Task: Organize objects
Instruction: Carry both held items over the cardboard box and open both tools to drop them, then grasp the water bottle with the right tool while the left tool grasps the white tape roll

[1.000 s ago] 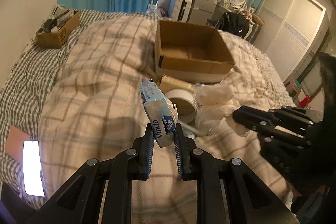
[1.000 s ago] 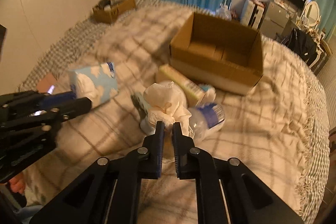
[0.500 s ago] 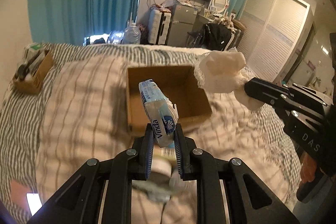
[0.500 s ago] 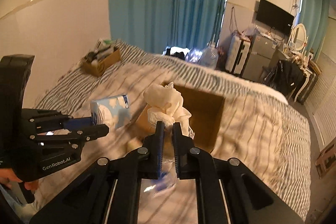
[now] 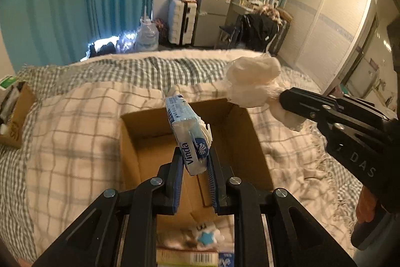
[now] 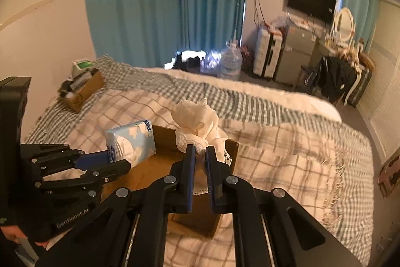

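My left gripper (image 5: 195,164) is shut on a blue-and-white Vinda tissue pack (image 5: 188,134) and holds it over the open cardboard box (image 5: 240,137) on the bed. My right gripper (image 6: 200,157) is shut on a bunched white cloth (image 6: 197,121) and holds it above the box's right side (image 6: 231,154). The right gripper with the cloth (image 5: 252,81) shows in the left wrist view near the box's far right corner. The left gripper (image 6: 120,162) with the tissue pack (image 6: 131,139) shows in the right wrist view.
A plaid blanket (image 5: 70,137) covers the bed. A small cardboard box of items (image 6: 82,89) sits at the bed's far left. Loose packaged items (image 5: 197,247) lie in front of the box. Suitcase, fridge and wardrobe stand beyond the bed.
Both grippers have risen from the bed and moved forward over the open box, carrying the tissue pack and the cloth. The cloth was lifted off the pile of items.
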Tool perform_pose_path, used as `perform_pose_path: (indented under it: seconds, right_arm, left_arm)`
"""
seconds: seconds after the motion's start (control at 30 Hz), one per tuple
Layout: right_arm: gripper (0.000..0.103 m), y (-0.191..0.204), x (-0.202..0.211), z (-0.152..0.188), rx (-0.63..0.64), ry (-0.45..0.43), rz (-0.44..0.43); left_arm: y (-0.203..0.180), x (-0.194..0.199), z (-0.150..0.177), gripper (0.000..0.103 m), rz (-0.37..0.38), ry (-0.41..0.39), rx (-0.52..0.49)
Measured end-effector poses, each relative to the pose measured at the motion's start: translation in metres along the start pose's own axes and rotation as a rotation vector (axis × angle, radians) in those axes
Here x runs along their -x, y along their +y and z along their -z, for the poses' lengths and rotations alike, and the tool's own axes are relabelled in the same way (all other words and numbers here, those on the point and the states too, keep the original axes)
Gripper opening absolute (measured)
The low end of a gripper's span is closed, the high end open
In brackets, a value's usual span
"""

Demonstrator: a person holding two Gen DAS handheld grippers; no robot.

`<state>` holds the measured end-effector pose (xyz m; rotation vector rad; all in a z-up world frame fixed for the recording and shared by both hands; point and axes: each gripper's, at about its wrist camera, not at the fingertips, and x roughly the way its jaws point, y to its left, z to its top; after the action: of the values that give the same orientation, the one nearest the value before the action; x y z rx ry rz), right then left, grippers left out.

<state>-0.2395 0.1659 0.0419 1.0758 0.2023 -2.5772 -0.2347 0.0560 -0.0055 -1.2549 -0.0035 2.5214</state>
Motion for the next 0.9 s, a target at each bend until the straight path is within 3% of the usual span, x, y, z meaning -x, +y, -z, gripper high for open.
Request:
perform_pose_path:
  seconds: [0.17, 0.3, 0.4, 0.43, 0.47, 0.5, 0.57, 0.73, 0.9]
  right_arm:
    - [0.008, -0.019, -0.064, 0.019, -0.089, 0.109, -0.092]
    - [0.008, -0.022, -0.083, 0.030, -0.113, 0.130, -0.117]
    - [0.021, -0.024, -0.078, 0.032, -0.114, 0.116, -0.103]
    - [0.035, -0.023, -0.071, 0.031, -0.107, 0.107, -0.090]
    - [0.049, -0.024, -0.065, 0.029, -0.103, 0.094, -0.075]
    - [0.054, -0.024, -0.056, 0.029, -0.101, 0.076, -0.057]
    - [0.058, -0.021, -0.034, 0.026, -0.091, 0.054, -0.037]
    - [0.066, -0.018, 0.026, 0.032, -0.054, 0.016, 0.028]
    - [0.074, -0.007, 0.081, 0.048, -0.024, -0.012, 0.058]
  left_arm:
    - [0.006, -0.047, 0.011, 0.019, -0.034, 0.057, -0.032]
    - [0.010, -0.064, 0.018, 0.019, -0.023, 0.079, -0.029]
    - [0.012, -0.062, 0.019, 0.023, -0.021, 0.090, -0.017]
    - [0.014, -0.059, 0.019, 0.026, -0.020, 0.092, -0.013]
    - [0.013, -0.055, 0.020, 0.036, -0.017, 0.091, -0.012]
    - [0.012, -0.048, 0.021, 0.055, -0.020, 0.086, -0.014]
    - [0.010, -0.030, 0.024, 0.072, -0.057, 0.057, -0.023]
    - [0.013, 0.020, 0.041, 0.079, -0.090, 0.018, 0.003]
    - [0.019, 0.077, 0.068, 0.097, -0.131, -0.038, 0.048]
